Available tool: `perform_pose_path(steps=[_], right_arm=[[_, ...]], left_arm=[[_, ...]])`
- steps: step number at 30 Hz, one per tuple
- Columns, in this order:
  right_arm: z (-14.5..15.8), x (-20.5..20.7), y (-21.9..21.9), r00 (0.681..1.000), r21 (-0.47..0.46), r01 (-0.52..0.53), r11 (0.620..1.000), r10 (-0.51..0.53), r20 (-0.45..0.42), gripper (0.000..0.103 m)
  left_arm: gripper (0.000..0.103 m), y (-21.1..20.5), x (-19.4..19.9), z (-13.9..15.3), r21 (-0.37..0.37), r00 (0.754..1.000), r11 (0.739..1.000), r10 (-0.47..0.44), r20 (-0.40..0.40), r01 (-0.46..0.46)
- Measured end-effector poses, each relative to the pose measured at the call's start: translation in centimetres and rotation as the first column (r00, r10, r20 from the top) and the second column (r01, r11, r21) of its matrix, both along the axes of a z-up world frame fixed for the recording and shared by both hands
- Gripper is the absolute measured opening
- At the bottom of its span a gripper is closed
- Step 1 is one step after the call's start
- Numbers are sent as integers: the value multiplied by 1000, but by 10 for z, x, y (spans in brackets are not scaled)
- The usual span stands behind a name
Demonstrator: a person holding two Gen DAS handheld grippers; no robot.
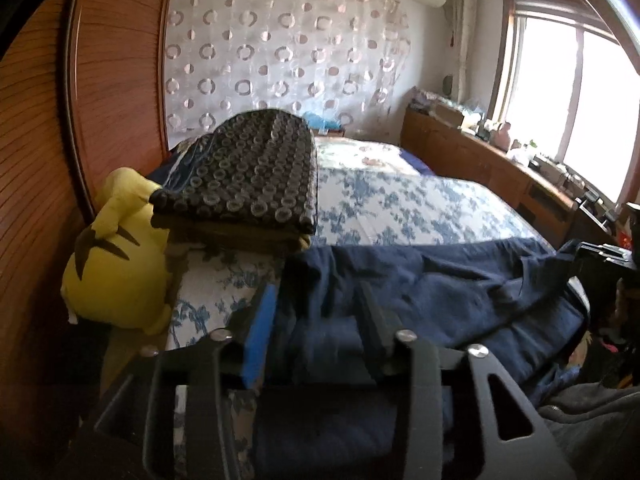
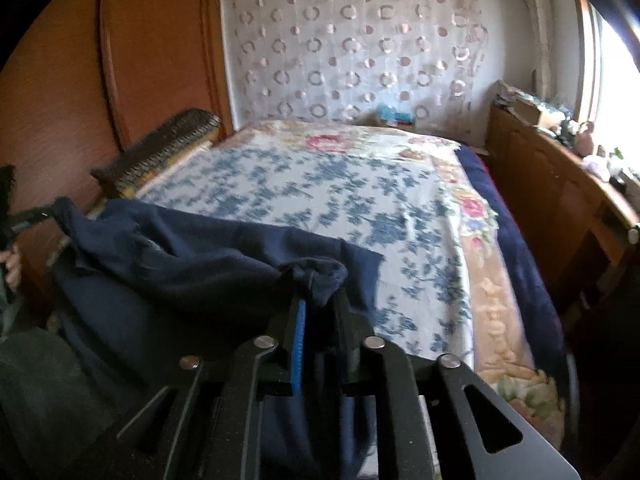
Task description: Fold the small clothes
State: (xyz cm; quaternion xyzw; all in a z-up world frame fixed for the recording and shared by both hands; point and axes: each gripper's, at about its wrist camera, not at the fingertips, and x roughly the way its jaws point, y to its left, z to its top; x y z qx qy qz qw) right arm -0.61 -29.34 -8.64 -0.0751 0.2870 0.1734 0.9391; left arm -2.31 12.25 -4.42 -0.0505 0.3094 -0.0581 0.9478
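Note:
A navy blue garment [image 1: 432,292] hangs stretched between my two grippers above the near edge of the bed. My left gripper [image 1: 316,300] is shut on one corner of it; its blue pad shows beside the cloth. My right gripper [image 2: 320,300] is shut on the other bunched corner [image 2: 320,276]. The cloth [image 2: 192,256] sags between them. In the right wrist view the left gripper [image 2: 30,216] shows at far left, pinching the cloth. In the left wrist view the right gripper [image 1: 600,256] shows at far right.
The bed [image 2: 304,184] has a blue floral sheet. A dark beaded cushion [image 1: 248,176] and a yellow plush toy [image 1: 116,264] lie by the wooden headboard [image 1: 116,92]. A wooden cabinet [image 2: 560,200] with clutter runs along the right under the window.

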Motion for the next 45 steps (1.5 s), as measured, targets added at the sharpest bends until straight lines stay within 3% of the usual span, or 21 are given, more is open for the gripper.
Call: perform_pose_path(steps=[1,3,4,6,14,22,30,40,45], right_arm=[[3,2,-1,1000,6,3,1000,-3,1,26],[8,6,-2,1000,6,7,1000,-7,15,47],[9,10,-3,1000,4,15,1000,-16,25,49],[9,20,-3,999,-4,20,1000,-20,30,49],[-11,66,6,1000,-11,23,1000,-22,6,52],[-25,92,18,998,-48,33,998,-36,-60,57],[-26,99,14,993,-51,41,998,-47,-109,64],[-29,106,8,986,-18,28,999,-30,-162,64],[-30,109,13,987,-33,20,999,-25,-160,64]], left_arm=[[53,2,2,1,3,1000,1000,0,1,0],[65,2,9,4,19,1000,1000,-4,3,4],[67,3,12,5,24,1000,1000,-8,4,8],[72,1,25,5,50,1000,999,-8,0,8],[72,-12,71,-4,122,1000,992,-16,-11,18],[72,-13,108,-35,53,986,997,-52,-157,61],[72,-8,115,-66,38,966,998,-39,-257,50],[72,-15,114,-66,63,960,995,-58,-274,79],[62,-19,129,-62,110,943,984,-98,-317,139]])
